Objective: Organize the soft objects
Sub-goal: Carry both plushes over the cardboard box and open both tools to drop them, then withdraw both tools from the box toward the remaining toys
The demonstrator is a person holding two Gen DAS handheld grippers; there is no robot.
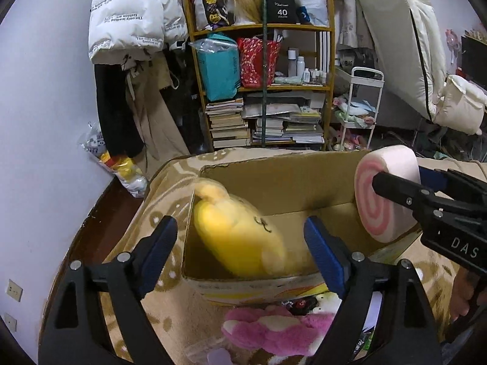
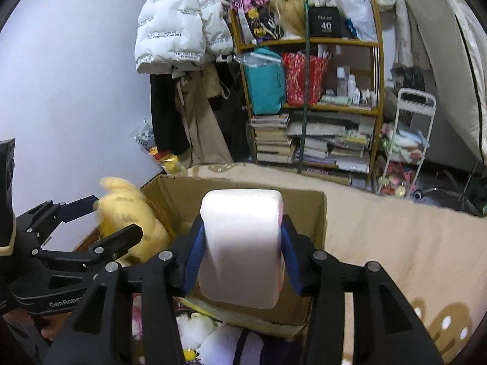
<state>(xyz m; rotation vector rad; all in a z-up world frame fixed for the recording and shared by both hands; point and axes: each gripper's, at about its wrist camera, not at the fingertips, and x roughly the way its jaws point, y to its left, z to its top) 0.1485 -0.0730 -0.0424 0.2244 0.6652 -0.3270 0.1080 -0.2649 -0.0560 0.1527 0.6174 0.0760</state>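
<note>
Far left in the left wrist view, a plastic bag [image 1: 121, 164] of toys is sitting on the floor by the wall, with a white jacket [image 1: 134, 15] hanging above it. Left tongs [image 1: 240, 243] are hovering wide open over the near rim of the cardboard box [image 1: 274, 182] – fingers spread, gripping nothing. The yellow plush [image 1: 237, 237] is lying blurred inside the box between the fingers, leaning toward the left wall; in the right wrist view the same yellow plush [image 2: 131, 222] is poking above the box edge next to the left tongs [image 2: 117, 219]. A pink plush [image 1: 274, 331] is lying on the patterned blanket [image 1: 146, 222] just in front of the box. Behind, a wooden shelf [image 1: 261, 85] is holding bags and stacked books. On the right, the right tongs [image 2: 242, 249] are clamping a pink-and-white swirl cushion [image 2: 243, 249] – blue pads pressing both flat faces – holding it above the box [image 2: 310, 213]. From the left camera the cushion [image 1: 386, 194] is sitting over the box's right wall in the right tongs [image 1: 398, 182].
</note>
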